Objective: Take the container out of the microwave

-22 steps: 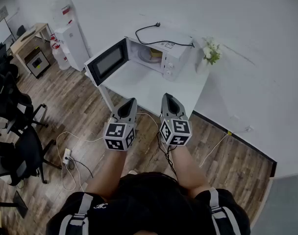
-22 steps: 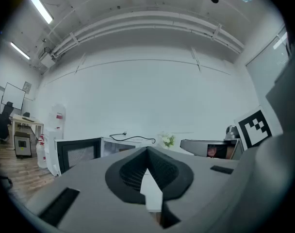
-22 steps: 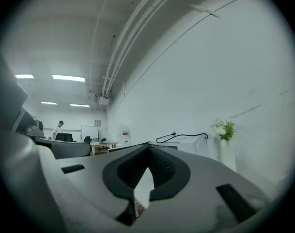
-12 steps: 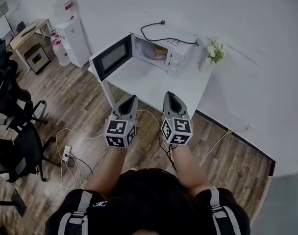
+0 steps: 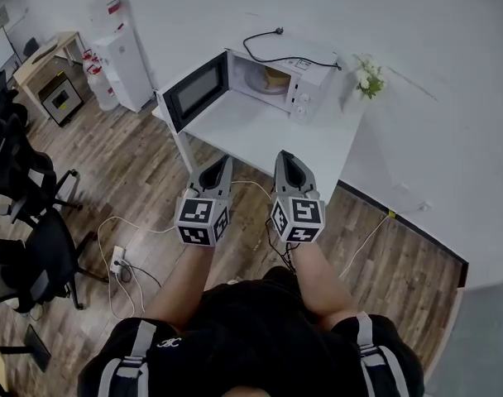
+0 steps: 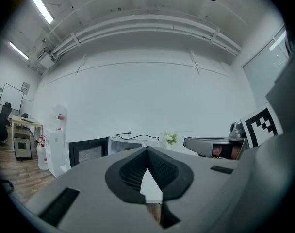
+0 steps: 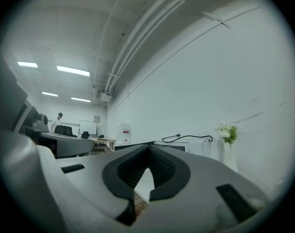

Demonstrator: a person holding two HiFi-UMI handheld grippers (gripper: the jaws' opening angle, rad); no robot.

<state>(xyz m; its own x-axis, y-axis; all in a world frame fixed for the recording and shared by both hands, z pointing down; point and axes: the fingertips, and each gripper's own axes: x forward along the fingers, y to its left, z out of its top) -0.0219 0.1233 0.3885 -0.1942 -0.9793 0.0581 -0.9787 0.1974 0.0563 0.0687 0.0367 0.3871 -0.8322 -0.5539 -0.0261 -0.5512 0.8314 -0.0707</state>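
The white microwave [image 5: 297, 85] stands at the back of a white table [image 5: 260, 135], its door [image 5: 198, 92] swung open to the left. Inside it sits a yellowish container [image 5: 274, 77], partly hidden by the cavity wall. My left gripper [image 5: 225, 161] and right gripper [image 5: 284, 156] are held level, side by side, at the table's near edge and well short of the microwave. Both are shut with nothing between the jaws. In the left gripper view the left gripper [image 6: 147, 150] points at the microwave [image 6: 130, 143]; in the right gripper view the right gripper [image 7: 148, 149] does too.
A vase of white flowers [image 5: 367, 83] stands at the table's right back corner, against the wall. A black cable [image 5: 272, 48] lies on top of the microwave. A water dispenser [image 5: 123, 69], office chairs [image 5: 20, 180] and a power strip [image 5: 117, 260] on the wooden floor are at the left.
The microwave and table have shifted slightly right and up in the head view. Both grippers stay shut and side by side, now a little further over the table's near edge.
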